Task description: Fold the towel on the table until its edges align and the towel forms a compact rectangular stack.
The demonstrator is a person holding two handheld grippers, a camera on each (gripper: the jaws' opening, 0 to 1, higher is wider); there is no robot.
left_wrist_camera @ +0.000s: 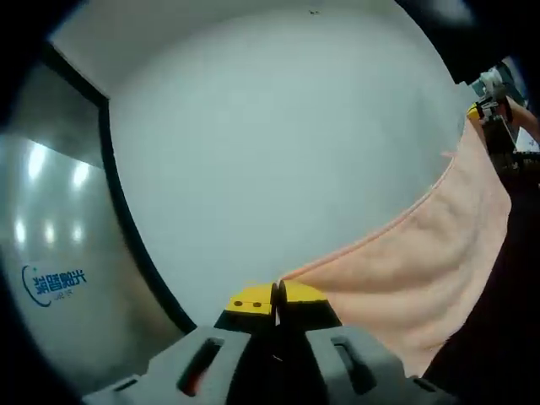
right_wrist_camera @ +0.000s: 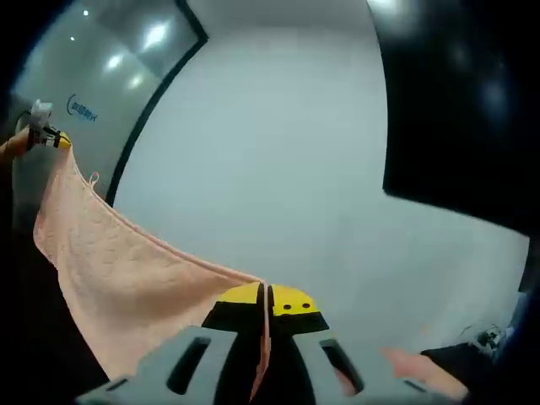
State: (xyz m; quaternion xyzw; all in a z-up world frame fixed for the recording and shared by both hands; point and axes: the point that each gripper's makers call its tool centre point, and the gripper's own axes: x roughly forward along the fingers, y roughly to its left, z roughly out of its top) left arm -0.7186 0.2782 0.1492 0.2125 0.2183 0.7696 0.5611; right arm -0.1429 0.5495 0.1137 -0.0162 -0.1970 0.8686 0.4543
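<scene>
Right now the towel (left_wrist_camera: 430, 261) is off the worktop (left_wrist_camera: 278, 152), hung in the air betw. the two tools, each pinching one top corner. Taking the towel as landmark and going left to right: at its left end, in the left gripper view, the left hand-held gripper (left_wrist_camera: 277, 297) has its yellow tips closed together w/ the corner's hem caught betw. them; the peach cloth runs from there up and away to the far corner, where the other tool shows small. The top hem sags a little betw. the corners, so it's held spread but not taut, prob. to let the body hang free and flat before laying it down. At the towel's right end, in the right gripper view, the right hand-held gripper (right_wrist_camera: 267, 299) is likewise clamped on a corner, a strip of cloth trailing down betw. its jaws, and the towel (right_wrist_camera: 110, 261) drapes below the hem. Behind the towel the pale worktop lies bare. Judgement: the fold isn't made yet; corners are held level so edges can be matched when lowered.
</scene>
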